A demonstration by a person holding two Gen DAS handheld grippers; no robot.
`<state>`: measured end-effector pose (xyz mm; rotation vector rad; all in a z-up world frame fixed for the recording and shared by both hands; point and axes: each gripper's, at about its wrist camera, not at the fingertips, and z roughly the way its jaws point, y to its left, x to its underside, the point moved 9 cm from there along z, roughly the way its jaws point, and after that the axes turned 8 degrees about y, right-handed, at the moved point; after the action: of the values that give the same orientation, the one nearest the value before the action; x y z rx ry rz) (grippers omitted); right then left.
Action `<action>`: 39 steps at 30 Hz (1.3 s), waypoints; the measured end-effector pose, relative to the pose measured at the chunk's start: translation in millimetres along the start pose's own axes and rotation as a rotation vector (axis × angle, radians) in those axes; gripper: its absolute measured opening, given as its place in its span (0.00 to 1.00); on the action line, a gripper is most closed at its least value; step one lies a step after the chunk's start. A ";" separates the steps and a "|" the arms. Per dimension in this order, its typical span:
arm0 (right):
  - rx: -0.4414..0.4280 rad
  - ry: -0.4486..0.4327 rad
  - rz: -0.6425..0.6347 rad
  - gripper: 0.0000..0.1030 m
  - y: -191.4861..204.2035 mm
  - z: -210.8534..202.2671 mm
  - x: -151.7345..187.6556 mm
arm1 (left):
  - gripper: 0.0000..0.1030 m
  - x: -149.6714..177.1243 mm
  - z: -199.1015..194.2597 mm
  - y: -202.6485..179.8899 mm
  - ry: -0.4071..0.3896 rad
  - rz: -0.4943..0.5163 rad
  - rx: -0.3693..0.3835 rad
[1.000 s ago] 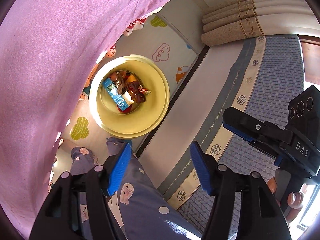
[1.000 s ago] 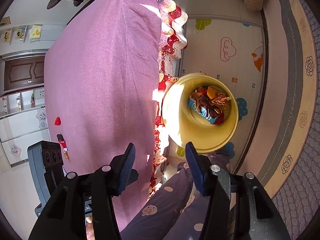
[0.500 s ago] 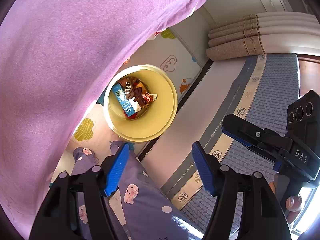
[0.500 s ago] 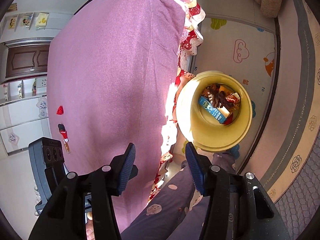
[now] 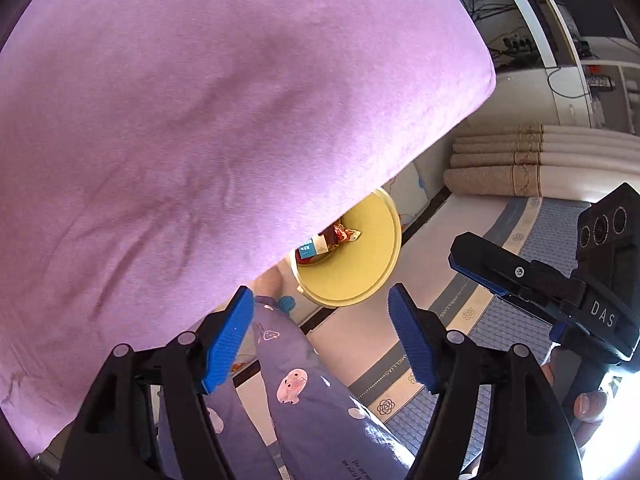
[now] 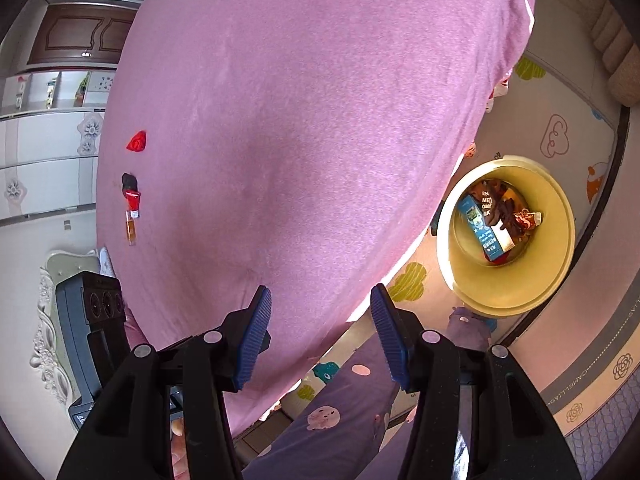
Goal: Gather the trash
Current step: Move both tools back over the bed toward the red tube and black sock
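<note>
While the yellow bin [image 6: 508, 288] sits on the patterned play mat [image 6: 560, 136] just beside the bed, it holds a blue carton [image 6: 482, 234] and crumpled brown and red wrappers [image 6: 514, 216]. On the pink bedspread [image 6: 300, 120], well apart from the bin, lie a red scrap [image 6: 137, 141] and a small red-capped tube [image 6: 131, 210]. The right gripper [image 6: 320, 336] hangs over the bed's edge, jaws spread, holding nothing. The left gripper [image 5: 322, 340] is likewise wide open and empty, above the person's patterned trouser leg [image 5: 304, 392].
</note>
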<state>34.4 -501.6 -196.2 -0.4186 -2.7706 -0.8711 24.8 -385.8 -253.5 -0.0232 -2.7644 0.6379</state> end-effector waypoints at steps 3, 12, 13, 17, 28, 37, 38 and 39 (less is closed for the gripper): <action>0.014 0.032 -0.050 0.50 35.4 22.1 -2.3 | 0.69 -0.7 -21.4 36.4 -0.037 -0.058 0.012; 0.038 0.091 -0.193 0.50 142.0 81.3 -10.0 | 0.71 -19.7 -101.0 150.7 -0.180 -0.220 0.058; 0.039 0.094 -0.208 0.50 153.8 86.6 -11.3 | 0.71 -22.3 -111.2 162.5 -0.198 -0.230 0.059; 0.037 0.102 -0.265 0.50 198.3 105.5 -17.3 | 0.72 -28.8 -146.6 204.0 -0.259 -0.260 0.053; 0.058 0.131 -0.423 0.50 312.3 148.5 -50.6 | 0.72 -57.1 -211.0 282.8 -0.347 -0.325 0.033; 0.078 0.170 -0.519 0.50 387.1 205.7 -93.6 | 0.72 -108.8 -256.4 344.7 -0.360 -0.297 -0.095; 0.080 0.173 -0.521 0.50 392.4 212.0 -98.4 | 0.72 -115.3 -259.7 352.8 -0.356 -0.299 -0.108; 0.079 0.178 -0.522 0.50 397.4 217.9 -102.6 | 0.72 -120.9 -262.4 360.2 -0.356 -0.303 -0.118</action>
<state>236.8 -83.3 -191.3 0.3980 -2.7661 -0.8410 199.1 40.5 -219.1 0.5208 -3.0463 0.4313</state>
